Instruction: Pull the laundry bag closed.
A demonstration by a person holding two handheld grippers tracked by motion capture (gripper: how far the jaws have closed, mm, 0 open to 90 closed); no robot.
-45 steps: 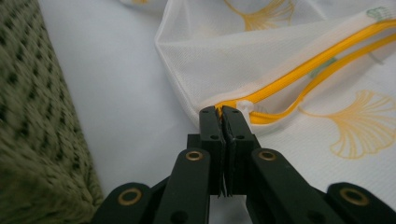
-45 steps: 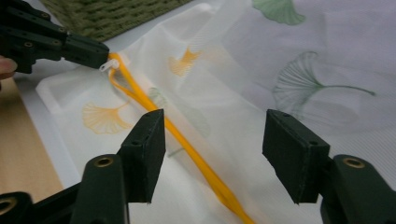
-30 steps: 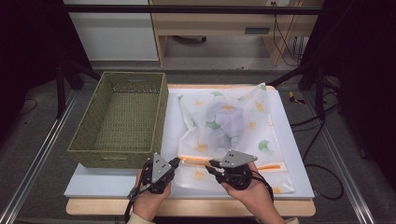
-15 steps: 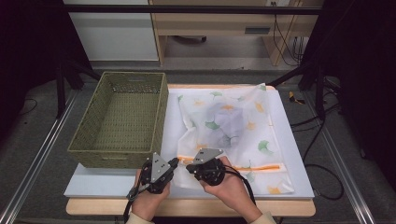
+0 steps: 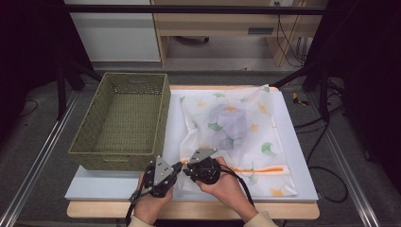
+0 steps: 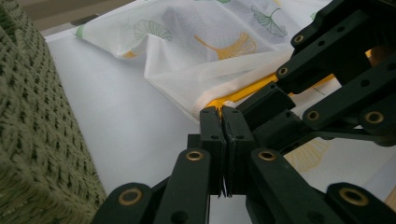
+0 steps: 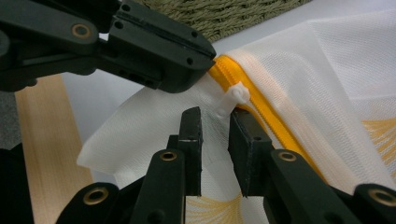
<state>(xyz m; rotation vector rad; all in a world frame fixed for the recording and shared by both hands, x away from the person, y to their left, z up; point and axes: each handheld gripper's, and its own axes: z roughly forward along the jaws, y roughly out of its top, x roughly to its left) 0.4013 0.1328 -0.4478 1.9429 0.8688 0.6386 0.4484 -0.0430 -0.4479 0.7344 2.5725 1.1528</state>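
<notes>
- High view: a white mesh laundry bag [image 5: 236,137] printed with ginkgo leaves lies flat on the white table [image 5: 302,156], just right of the green woven basket [image 5: 123,120]. Its orange zipper [image 5: 257,169] runs along the near edge. Both grippers meet at the zipper's left end: the left gripper [image 5: 178,166] and the right gripper [image 5: 187,170] stand tip to tip.
- Left gripper view: the left gripper [image 6: 222,122] is clenched on the bag's corner fabric right at the zipper's end, pinning it.
- Right gripper view: the right gripper [image 7: 215,126] has just been opening; its jaws stand slightly apart, with the small white zipper pull [image 7: 232,99] poking up just beyond the gap, not pinched. Mesh lies under the jaws.
- Step in hand, as I judge it: getting hold of the pull to unzip the bag. The next move calls for nudging the right jaws forward around the pull, closing firmly, then drawing along the zipper while the left keeps the corner anchored.
</notes>
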